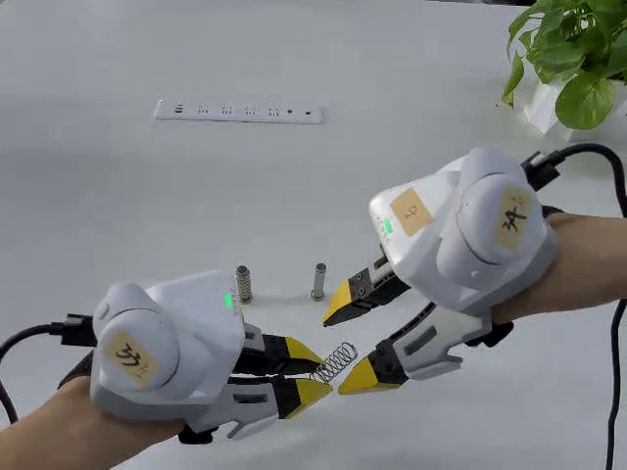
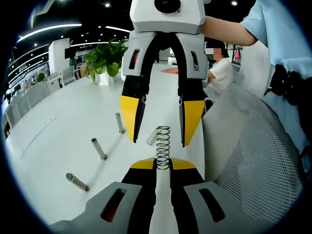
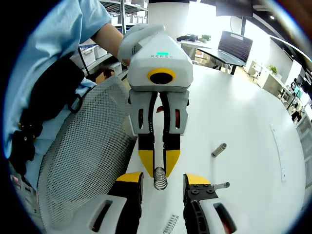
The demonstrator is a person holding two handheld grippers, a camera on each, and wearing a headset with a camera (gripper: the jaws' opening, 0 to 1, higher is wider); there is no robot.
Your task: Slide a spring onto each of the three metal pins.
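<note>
**L gripper**: jaws pressed together, pinching one end of the held spring. The rest of the spring sticks out past the yellow tips, clear of the table, coils not compressed.

**R gripper**: faces the L gripper tip to tip. Jaws spread wide, w/ one yellow tip above the held spring and one below; the spring's free end sits in the gap. Cannot tell whether either R tip touches the spring.

**L gripper view:** the held spring rises straight from the closed tips. The R gripper's two tips stand either side of its far end.

**R gripper view:** the held spring is seen end-on at the L gripper's tips, centred between the R gripper's own spread jaws.

**Positions, ref. held spring:**
- Pin w/ spring: upright on the table, beyond the held spring, toward the L gripper side.
- Bare pin: upright, beyond the held spring, near it but not touching.
- Third pin: upright, left of the held spring in the L gripper view, just beside one R tip.
- Loose spring: lying flat on the table just past the held spring.
- Power strip: well beyond the held spring, flat on the table.
- Plant: well beyond, toward the R gripper side.
</note>
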